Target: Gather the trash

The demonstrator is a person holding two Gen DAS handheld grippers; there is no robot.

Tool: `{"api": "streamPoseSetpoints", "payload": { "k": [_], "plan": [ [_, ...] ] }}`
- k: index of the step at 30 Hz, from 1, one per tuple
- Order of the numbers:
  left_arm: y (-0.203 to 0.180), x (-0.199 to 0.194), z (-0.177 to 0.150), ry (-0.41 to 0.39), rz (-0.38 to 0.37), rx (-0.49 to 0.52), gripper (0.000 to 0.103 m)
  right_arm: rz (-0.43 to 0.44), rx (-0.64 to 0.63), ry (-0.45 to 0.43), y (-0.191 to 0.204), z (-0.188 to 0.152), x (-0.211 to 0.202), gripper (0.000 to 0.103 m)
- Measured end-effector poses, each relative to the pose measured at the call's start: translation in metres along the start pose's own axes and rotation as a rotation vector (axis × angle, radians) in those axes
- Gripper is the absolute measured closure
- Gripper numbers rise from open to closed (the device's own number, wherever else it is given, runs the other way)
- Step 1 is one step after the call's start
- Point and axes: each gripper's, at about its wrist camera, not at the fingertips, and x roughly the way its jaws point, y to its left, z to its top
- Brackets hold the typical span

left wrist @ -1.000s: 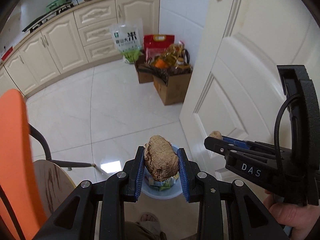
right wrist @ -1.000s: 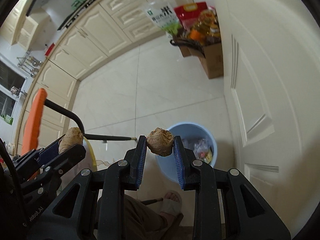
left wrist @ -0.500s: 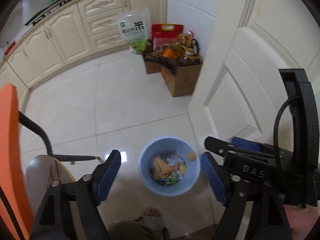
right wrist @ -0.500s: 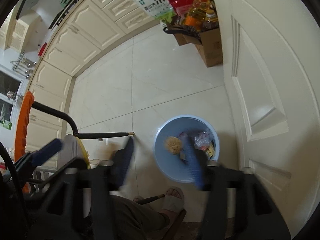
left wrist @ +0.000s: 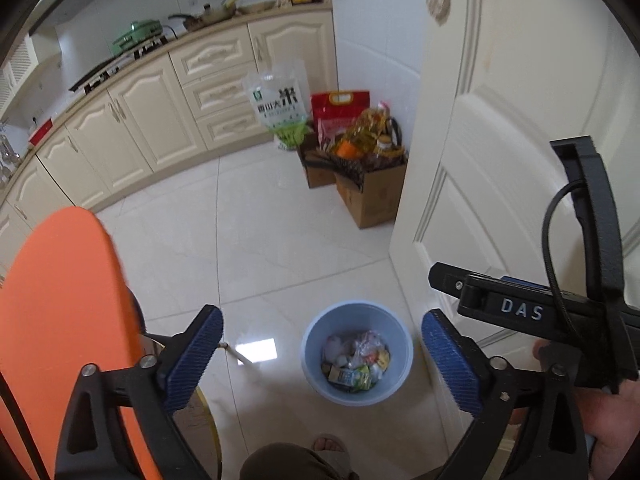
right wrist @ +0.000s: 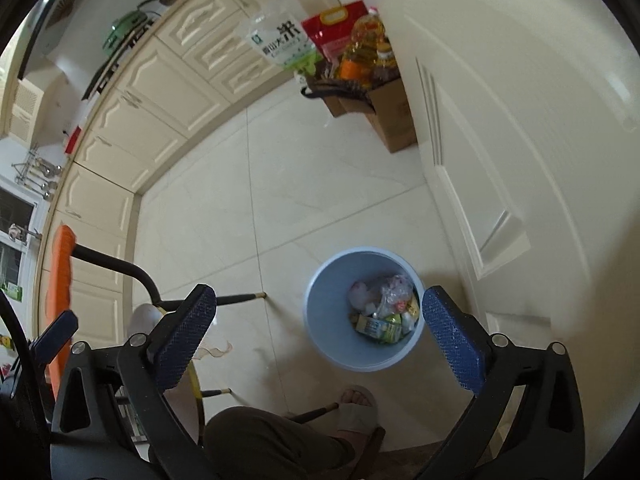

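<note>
Clutter rings the blue bin (left wrist: pixel 357 322) on our kitchen floor: orange chair (left wrist: pixel 60 312) left, white door (left wrist: pixel 500 184) right, cardboard box (left wrist: pixel 370 196) beyond. Both our grippers, left (left wrist: pixel 322 360) and right (right wrist: pixel 320 336), have just spread wide, empty, above the trash (right wrist: pixel 384 312) inside. "DAS" marks the right gripper.

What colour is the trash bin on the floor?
Light blue; the trash bin shows best in the right wrist view.

The pale tiled floor (left wrist: pixel 280 240) carries a blue bin (left wrist: pixel 320 334), 2 cardboard boxes (left wrist: pixel 372 196) and a chair (right wrist: pixel 120 272)
</note>
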Motion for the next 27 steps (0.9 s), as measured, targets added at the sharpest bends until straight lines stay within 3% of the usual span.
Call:
{"api": "streamPoseSetpoints", "payload": {
  "k": [7, 13, 19, 27],
  "plan": [
    [0.015, -0.068, -0.034, -0.076, 0.017, -0.008, 0.001, 0.030, -0.033, -0.074, 0.030, -0.007, -0.045, 0.000],
    [0.044, -0.136, -0.072, -0.168, 0.042, -0.072, 0.001, 0.070, -0.094, -0.149, 0.072, -0.023, -0.091, 0.000],
    [0.085, -0.208, -0.117, -0.301, 0.105, -0.179, 0.001, 0.108, -0.205, -0.246, 0.139, -0.047, -0.146, 0.000],
    [0.138, -0.302, -0.196, -0.473, 0.248, -0.324, 0.001, 0.155, -0.417, -0.389, 0.251, -0.102, -0.218, 0.000]
  ]
}}
